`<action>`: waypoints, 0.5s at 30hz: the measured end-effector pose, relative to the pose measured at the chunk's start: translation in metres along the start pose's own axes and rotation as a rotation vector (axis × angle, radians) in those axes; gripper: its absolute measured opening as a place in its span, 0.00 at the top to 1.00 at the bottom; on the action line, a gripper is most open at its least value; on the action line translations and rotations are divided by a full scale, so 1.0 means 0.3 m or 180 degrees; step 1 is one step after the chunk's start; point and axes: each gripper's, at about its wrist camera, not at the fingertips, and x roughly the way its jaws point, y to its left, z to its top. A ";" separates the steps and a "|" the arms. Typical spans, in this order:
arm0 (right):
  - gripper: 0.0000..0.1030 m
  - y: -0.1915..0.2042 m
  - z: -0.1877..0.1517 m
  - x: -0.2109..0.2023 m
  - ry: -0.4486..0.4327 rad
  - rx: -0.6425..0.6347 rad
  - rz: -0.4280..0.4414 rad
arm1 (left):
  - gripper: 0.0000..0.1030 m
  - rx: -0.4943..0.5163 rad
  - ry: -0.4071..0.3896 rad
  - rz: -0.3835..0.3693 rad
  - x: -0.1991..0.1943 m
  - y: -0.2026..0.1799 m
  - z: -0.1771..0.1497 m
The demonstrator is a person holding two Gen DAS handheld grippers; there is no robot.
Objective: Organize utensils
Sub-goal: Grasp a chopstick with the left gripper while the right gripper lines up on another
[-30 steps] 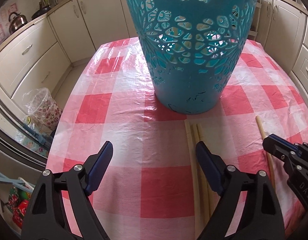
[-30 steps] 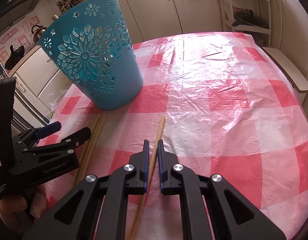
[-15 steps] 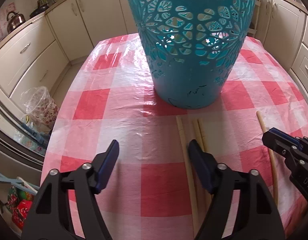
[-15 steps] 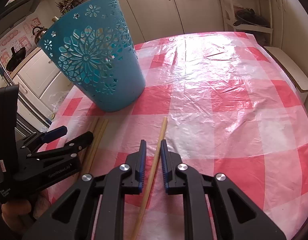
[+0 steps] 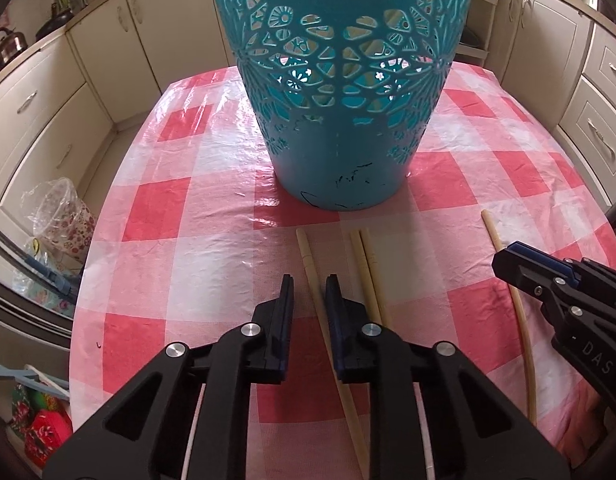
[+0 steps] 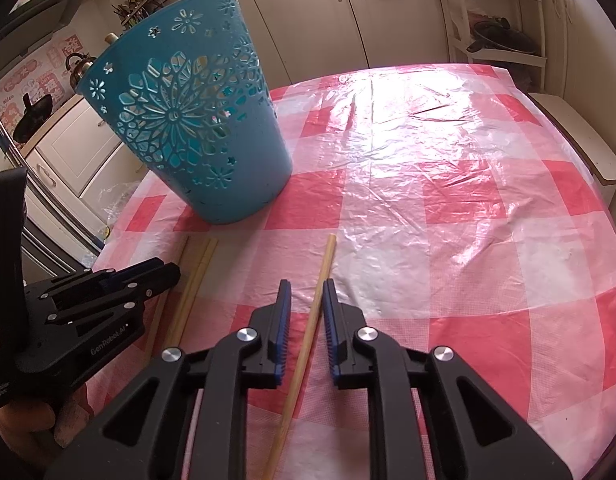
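Chopsticks (image 5: 313, 280) on checked surface (image 5: 212, 264), teal basket (image 5: 340, 120) at twelve o'clock; left tongs (image 5: 310, 292) just narrowed around one, right tongs (image 6: 306, 296) flanking another (image 6: 308, 336), neither visibly pinched.

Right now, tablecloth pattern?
Red-and-white check tablecloth, glossy plastic; clearest in the right wrist view.

Left tongs (image 5: 309, 285) just narrowed; right tongs (image 6: 307, 289) slightly parted, both angled down

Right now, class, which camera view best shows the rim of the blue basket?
The right wrist view: the blue basket appears whole, with its rim visible. The left wrist view shows only the basket's lower wall and base, cropped above.
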 end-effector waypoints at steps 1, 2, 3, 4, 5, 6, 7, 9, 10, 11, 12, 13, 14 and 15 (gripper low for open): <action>0.84 0.000 0.000 0.000 0.0000 -0.0001 0.0000 | 0.85 -0.0002 0.0005 0.0033 0.001 -0.004 0.003; 0.83 0.000 0.000 0.000 0.0000 -0.0002 0.0000 | 0.85 -0.0009 0.0011 0.0058 0.000 -0.002 0.003; 0.83 0.000 0.000 0.000 -0.0001 -0.0003 0.0000 | 0.84 -0.0011 0.0015 0.0069 0.002 -0.003 0.004; 0.83 0.001 0.000 0.000 -0.0002 -0.0007 -0.0001 | 0.84 -0.0009 0.0016 0.0089 0.002 -0.006 0.005; 0.82 0.002 -0.001 0.000 -0.0002 -0.0012 -0.0002 | 0.84 -0.0011 0.0014 0.0097 0.002 -0.007 0.007; 0.82 0.003 0.000 0.000 -0.0003 -0.0015 -0.0003 | 0.84 -0.0016 0.0009 0.0099 0.003 -0.007 0.007; 0.82 0.004 0.000 0.000 -0.0004 -0.0016 -0.0004 | 0.84 -0.0021 0.0006 0.0098 0.004 -0.008 0.006; 0.82 0.005 0.000 0.000 -0.0004 -0.0014 -0.0003 | 0.84 -0.0028 -0.0001 0.0096 0.004 -0.010 0.005; 0.82 0.005 0.000 0.000 -0.0005 -0.0014 -0.0003 | 0.84 -0.0033 -0.0007 0.0087 0.003 -0.007 0.004; 0.82 0.005 0.000 0.001 -0.0005 -0.0015 -0.0004 | 0.84 -0.0037 -0.0014 0.0066 0.002 -0.005 0.003; 0.81 0.004 0.000 0.000 -0.0005 -0.0016 -0.0002 | 0.89 -0.0048 -0.0015 0.0028 0.002 -0.003 0.001; 0.81 0.005 -0.001 0.000 -0.0004 -0.0016 0.0000 | 0.93 -0.0053 -0.0018 -0.0020 0.001 -0.004 0.000; 0.80 0.008 -0.001 0.001 -0.0005 -0.0019 0.0002 | 0.93 -0.0037 -0.0025 -0.0019 0.001 -0.005 -0.003; 0.80 0.010 -0.001 0.001 -0.0007 -0.0025 0.0001 | 0.93 -0.0012 -0.0033 -0.0005 0.002 -0.008 -0.005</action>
